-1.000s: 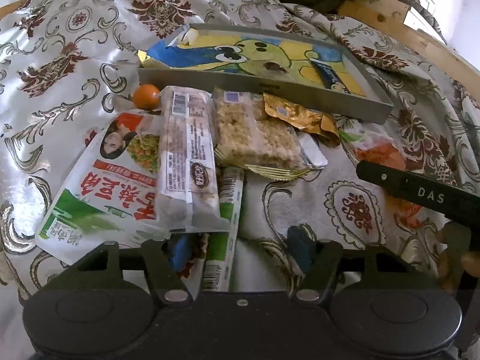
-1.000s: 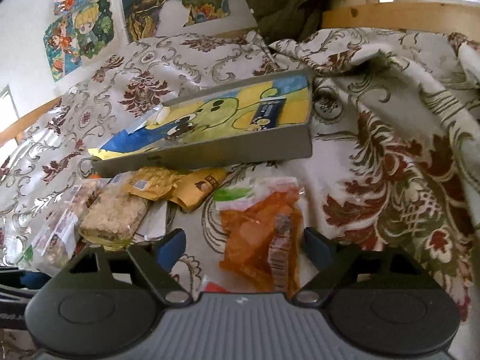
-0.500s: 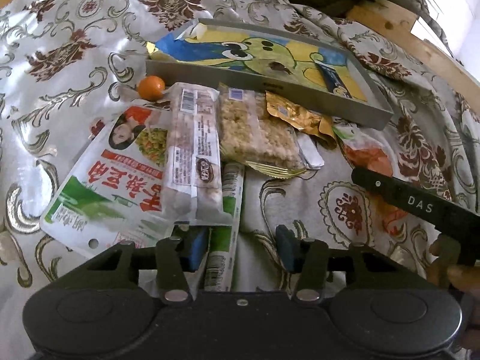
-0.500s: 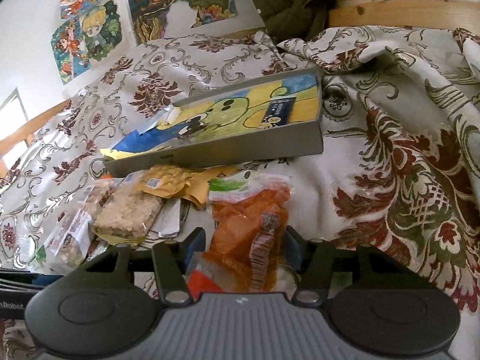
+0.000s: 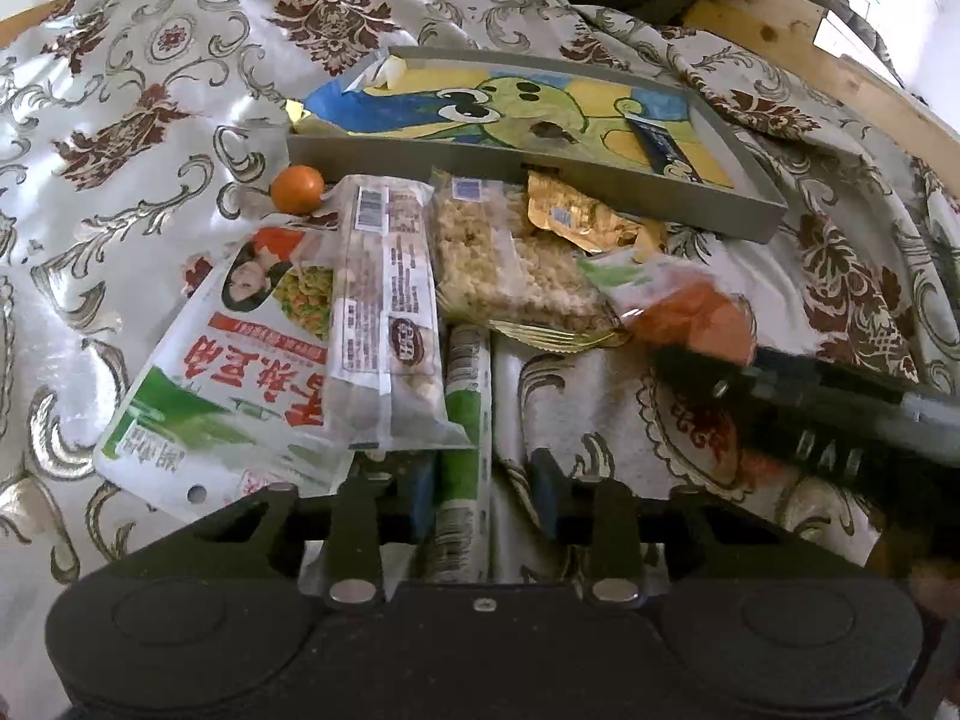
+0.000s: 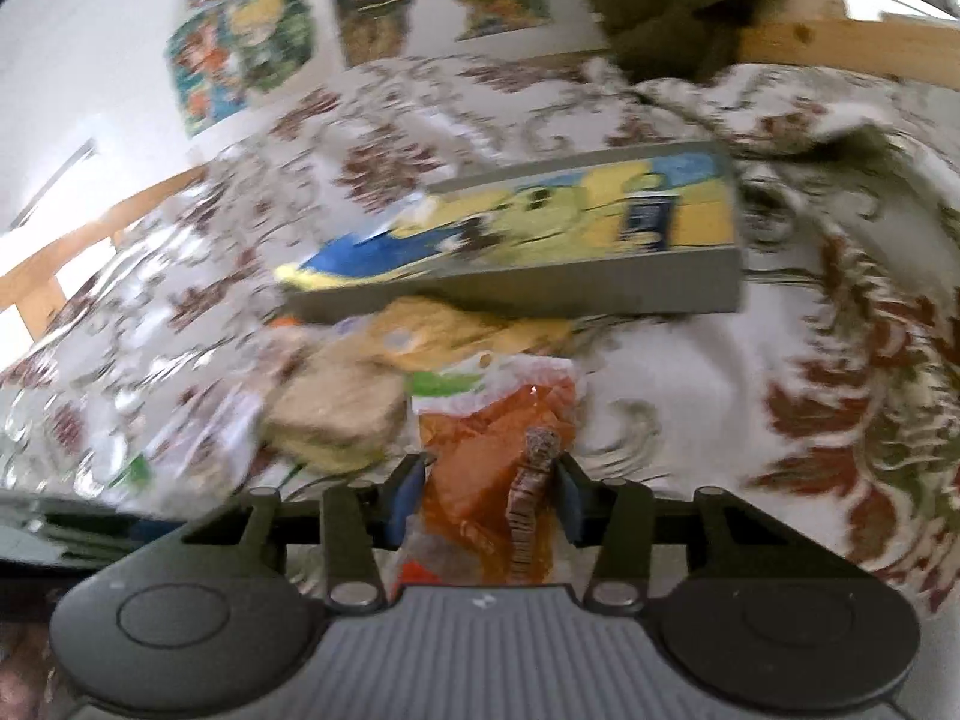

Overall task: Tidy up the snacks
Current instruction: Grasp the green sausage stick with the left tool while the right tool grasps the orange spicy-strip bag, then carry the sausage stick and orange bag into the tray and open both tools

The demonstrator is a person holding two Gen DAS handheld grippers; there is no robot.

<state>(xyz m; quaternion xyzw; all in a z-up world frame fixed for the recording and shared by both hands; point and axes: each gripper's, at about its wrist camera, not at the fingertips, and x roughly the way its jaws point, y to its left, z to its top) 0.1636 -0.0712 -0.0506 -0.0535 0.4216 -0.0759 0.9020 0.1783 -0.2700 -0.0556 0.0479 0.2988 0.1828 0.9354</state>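
My left gripper [image 5: 483, 495] has its jaws closed around a long green-and-white snack stick [image 5: 465, 420] lying on the bedcloth. My right gripper [image 6: 483, 504] is shut on an orange snack bag [image 6: 498, 450] and holds it lifted; the bag also shows in the left wrist view [image 5: 684, 312]. A grey tray [image 5: 744, 216] with a cartoon picture lies beyond, with a small dark packet [image 5: 663, 150] in it. In front of it lie a rice-cracker pack [image 5: 510, 258], a clear nut bar pack [image 5: 384, 306], a big green-and-red bag [image 5: 240, 360] and a gold packet [image 5: 582, 216].
A small orange fruit [image 5: 297, 189] sits by the tray's near left corner. The floral bedcloth [image 5: 150, 120] covers everything. A wooden bed frame [image 5: 798, 42] runs along the back right. The right gripper's black body [image 5: 840, 420] crosses the left wrist view at the right.
Both grippers closed, the left on the green stick, the right on the orange bag. The right gripper then lifted the bag and moved it left, blurring its view.
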